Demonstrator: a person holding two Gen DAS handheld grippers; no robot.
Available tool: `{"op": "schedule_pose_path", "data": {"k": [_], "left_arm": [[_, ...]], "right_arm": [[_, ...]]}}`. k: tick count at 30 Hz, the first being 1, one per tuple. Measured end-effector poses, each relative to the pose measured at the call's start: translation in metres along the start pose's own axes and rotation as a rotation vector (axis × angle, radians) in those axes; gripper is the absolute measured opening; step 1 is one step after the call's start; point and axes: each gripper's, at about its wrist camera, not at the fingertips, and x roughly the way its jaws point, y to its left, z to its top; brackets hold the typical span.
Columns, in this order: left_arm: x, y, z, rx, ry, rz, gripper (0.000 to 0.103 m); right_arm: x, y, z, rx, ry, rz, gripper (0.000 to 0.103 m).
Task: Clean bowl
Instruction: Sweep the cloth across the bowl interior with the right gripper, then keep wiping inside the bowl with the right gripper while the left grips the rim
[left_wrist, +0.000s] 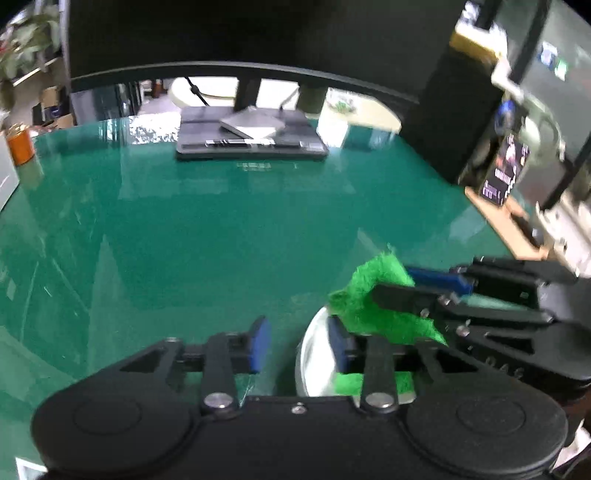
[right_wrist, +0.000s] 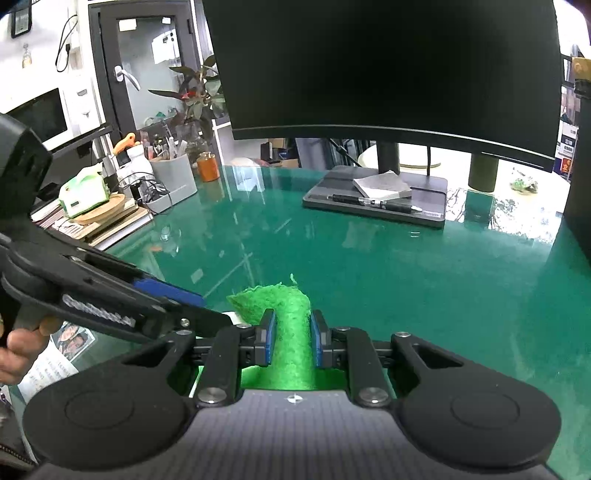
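In the left wrist view a shiny metal bowl (left_wrist: 314, 354) sits on the green table just ahead of my left gripper (left_wrist: 299, 343). Its rim lies between the blue pads: the right pad (left_wrist: 338, 345) is against it and the left pad (left_wrist: 258, 343) stands clear, so the gripper is open. My right gripper (right_wrist: 292, 341) is shut on a green scouring cloth (right_wrist: 291, 314), which droops forward. In the left wrist view the cloth (left_wrist: 369, 291) hangs over the bowl from the right gripper (left_wrist: 393, 282). The left gripper (right_wrist: 207, 304) reaches in from the left in the right wrist view, with a hand (right_wrist: 18, 350) on its grip.
A dark monitor (right_wrist: 388, 66) stands at the back, with a pen (right_wrist: 373, 202) and a notepad (right_wrist: 380, 184) on its base. Boxes, a tissue pack (right_wrist: 83, 194), an orange jar (right_wrist: 207, 166) and a pen holder (right_wrist: 173, 177) crowd the left edge. A dark box (left_wrist: 454, 110) is at the right.
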Motion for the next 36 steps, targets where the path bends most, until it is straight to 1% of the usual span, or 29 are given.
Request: {"op": "schedule_pose_path", "data": {"k": [1,2,4,5,9,10,13,17,22,25,32,36], "left_arm": [[0.003,-0.004,-0.001,0.029,0.012,0.006,0.016],[0.006,-0.008,-0.002,0.058,0.025,0.012,0.011],[0.008,-0.015,-0.004,0.110,0.030,0.021,0.011],[0.009,-0.015,-0.006,0.111,0.033,0.019,0.010],[0.012,-0.011,-0.004,0.068,0.039,-0.008,0.011],[0.014,-0.012,-0.003,0.070,0.039,-0.006,0.011],[0.016,-0.016,-0.005,0.080,0.036,0.019,0.011],[0.015,-0.016,-0.008,0.031,0.031,0.030,0.011],[0.014,-0.019,-0.011,0.016,0.021,0.054,0.011],[0.013,-0.020,-0.012,0.009,0.021,0.062,0.011],[0.013,-0.024,-0.013,0.012,0.025,0.083,0.011],[0.012,-0.026,-0.013,0.010,0.023,0.091,0.011]], "right_arm": [[0.000,0.000,0.000,0.001,0.000,0.000,0.020],[0.000,0.000,0.000,0.003,0.001,0.000,0.020],[0.001,-0.001,-0.001,0.007,0.005,-0.001,0.020],[0.002,-0.001,-0.002,0.009,0.008,-0.002,0.021],[0.005,-0.001,-0.004,0.010,0.007,-0.005,0.022],[0.006,-0.001,-0.003,0.012,0.008,-0.008,0.022],[0.012,0.000,-0.001,0.004,0.002,-0.010,0.022],[0.013,0.001,0.001,-0.014,-0.005,-0.021,0.021],[-0.002,-0.009,-0.012,0.012,0.027,-0.066,0.021],[-0.009,-0.011,-0.017,0.019,0.038,-0.076,0.021],[0.010,-0.002,-0.002,-0.010,0.003,-0.067,0.021],[0.006,-0.008,-0.008,-0.009,0.026,-0.083,0.021]]}}
